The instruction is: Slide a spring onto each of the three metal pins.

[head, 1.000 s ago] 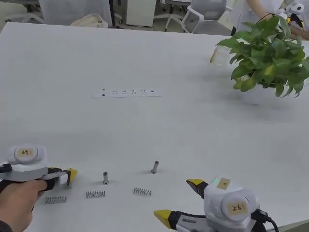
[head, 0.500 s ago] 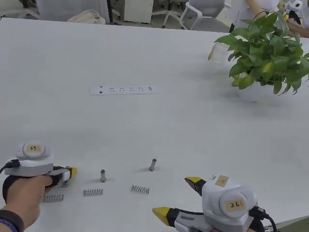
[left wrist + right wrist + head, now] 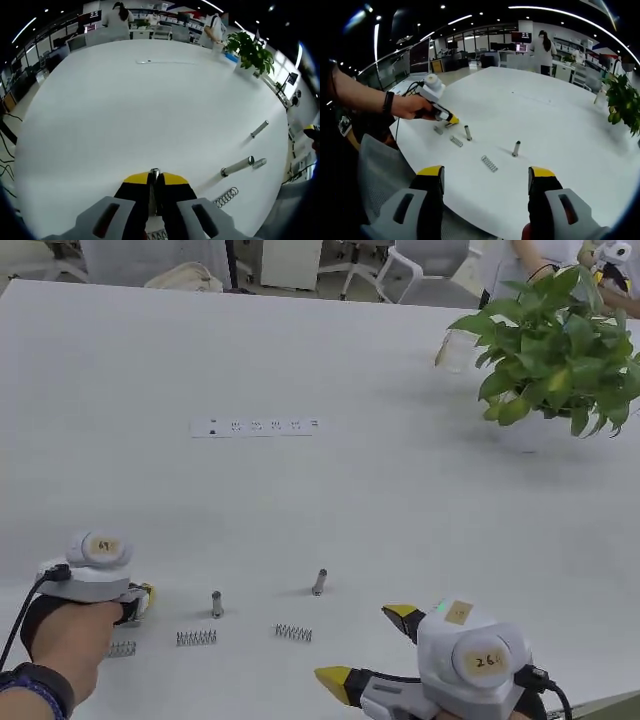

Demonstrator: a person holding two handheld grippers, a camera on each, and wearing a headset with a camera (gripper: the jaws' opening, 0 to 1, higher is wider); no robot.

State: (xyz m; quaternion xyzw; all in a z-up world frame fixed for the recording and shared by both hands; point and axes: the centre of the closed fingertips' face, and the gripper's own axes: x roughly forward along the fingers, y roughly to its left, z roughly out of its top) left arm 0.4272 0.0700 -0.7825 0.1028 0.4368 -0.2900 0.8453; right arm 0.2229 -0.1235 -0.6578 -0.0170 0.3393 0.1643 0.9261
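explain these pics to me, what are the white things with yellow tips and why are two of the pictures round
No robot here: a person holds a hand-held gripper in each hand, a two-jaw clamp with yellow tips. The rectangular picture comes from a camera on the person's head; each round one from a fisheye camera riding on one hand-held gripper. The left hand-held gripper is shut on one metal pin. The right hand-held gripper is open and empty. On the white table stand two more pins, with three springs lying near them. Further back: a power strip and a potted plant.
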